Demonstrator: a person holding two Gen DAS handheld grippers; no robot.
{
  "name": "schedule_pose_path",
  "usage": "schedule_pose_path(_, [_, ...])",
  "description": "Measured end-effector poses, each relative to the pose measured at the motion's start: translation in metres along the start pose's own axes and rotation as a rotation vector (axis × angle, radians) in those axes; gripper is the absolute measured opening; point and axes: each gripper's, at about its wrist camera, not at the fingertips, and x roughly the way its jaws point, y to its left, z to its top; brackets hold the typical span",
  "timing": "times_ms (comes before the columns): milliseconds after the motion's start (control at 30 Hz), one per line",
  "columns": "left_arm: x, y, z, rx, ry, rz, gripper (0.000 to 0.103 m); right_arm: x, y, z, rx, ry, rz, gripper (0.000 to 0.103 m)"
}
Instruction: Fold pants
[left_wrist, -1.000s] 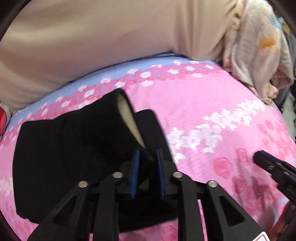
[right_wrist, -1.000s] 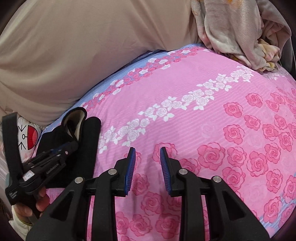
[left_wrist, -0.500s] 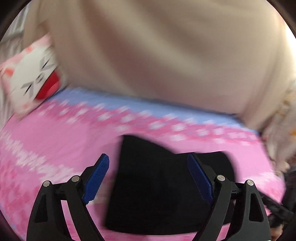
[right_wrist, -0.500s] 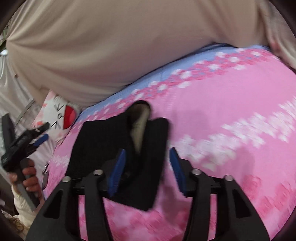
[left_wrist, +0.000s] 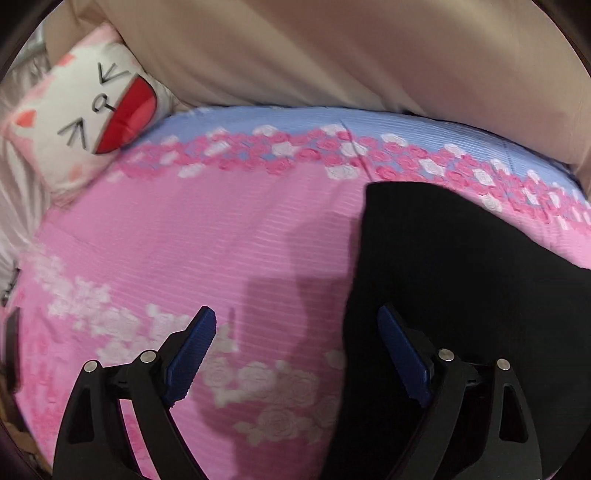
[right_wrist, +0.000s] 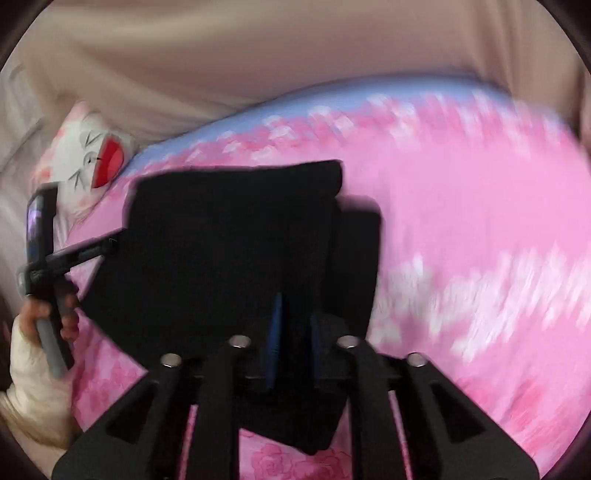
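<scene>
The black pants (left_wrist: 461, 280) lie folded into a compact block on the pink floral bedsheet (left_wrist: 207, 240). In the left wrist view my left gripper (left_wrist: 295, 354) is open and empty, over the sheet at the block's left edge. In the right wrist view the pants (right_wrist: 229, 251) fill the middle, and my right gripper (right_wrist: 293, 328) is shut on the near right part of the black fabric. The left gripper (right_wrist: 88, 251), held in a hand, shows at the far left of that view, beside the pants.
A white cat-face cushion (left_wrist: 85, 118) lies at the far left corner of the bed. A beige curtain (left_wrist: 332, 48) hangs along the far side. The right wrist view is motion-blurred.
My left gripper let go of the pants, opened and moved off to their left side. My right gripper moved from the bare sheet onto the pants and shut on the fabric.
</scene>
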Motion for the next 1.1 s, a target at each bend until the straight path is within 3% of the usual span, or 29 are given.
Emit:
schedule_pose_path(100, [-0.01,0.007,0.008,-0.02,-0.011,-0.015,0.086,-0.035,0.019,0.006,-0.045,-0.132,-0.108,0.022])
schedule_pose_path(200, [-0.028,0.012,0.021,-0.044,-0.072,-0.072,0.086,-0.05,0.043,0.018,-0.097,-0.163,-0.05,0.022])
schedule_pose_path(300, [-0.014,-0.007,0.035,0.012,-0.074,-0.028,0.088,-0.027,0.052,0.024,-0.171,-0.134,-0.092,0.029])
schedule_pose_path(367, [0.019,-0.02,0.04,0.053,-0.006,0.016,0.089,-0.005,0.037,0.028,-0.117,-0.093,-0.187,0.036])
schedule_pose_path(400, [0.029,-0.023,0.041,0.065,0.0,0.039,0.091,-0.006,0.028,0.022,-0.064,-0.087,-0.19,0.036])
schedule_pose_path(467, [0.037,-0.017,0.041,0.061,-0.028,0.102,0.091,-0.018,0.019,0.008,-0.032,-0.102,-0.114,0.036])
schedule_pose_path(567, [0.031,-0.001,0.042,0.03,-0.011,0.102,0.085,-0.035,0.023,-0.016,-0.097,-0.108,-0.159,0.036])
schedule_pose_path(600, [0.023,0.005,0.041,0.009,-0.015,0.08,0.085,-0.038,0.027,-0.025,-0.139,-0.097,-0.188,0.036])
schedule_pose_path(733, [-0.03,0.026,0.023,-0.089,-0.038,-0.141,0.087,-0.034,0.038,-0.042,-0.234,-0.078,-0.22,0.037])
schedule_pose_path(833, [-0.052,0.013,-0.007,-0.044,-0.013,-0.235,0.087,-0.024,0.051,-0.048,-0.316,-0.09,-0.248,0.041])
schedule_pose_path(933, [-0.05,-0.003,-0.041,0.003,0.057,-0.238,0.087,-0.026,0.054,-0.045,-0.322,-0.094,-0.231,0.041])
schedule_pose_path(1000, [-0.049,-0.003,-0.056,0.005,0.038,-0.21,0.09,-0.04,0.052,-0.044,-0.309,-0.116,-0.194,0.042])
schedule_pose_path(1100, [-0.048,0.002,-0.066,-0.018,0.032,-0.186,0.092,-0.043,0.052,-0.049,-0.309,-0.081,-0.106,0.042])
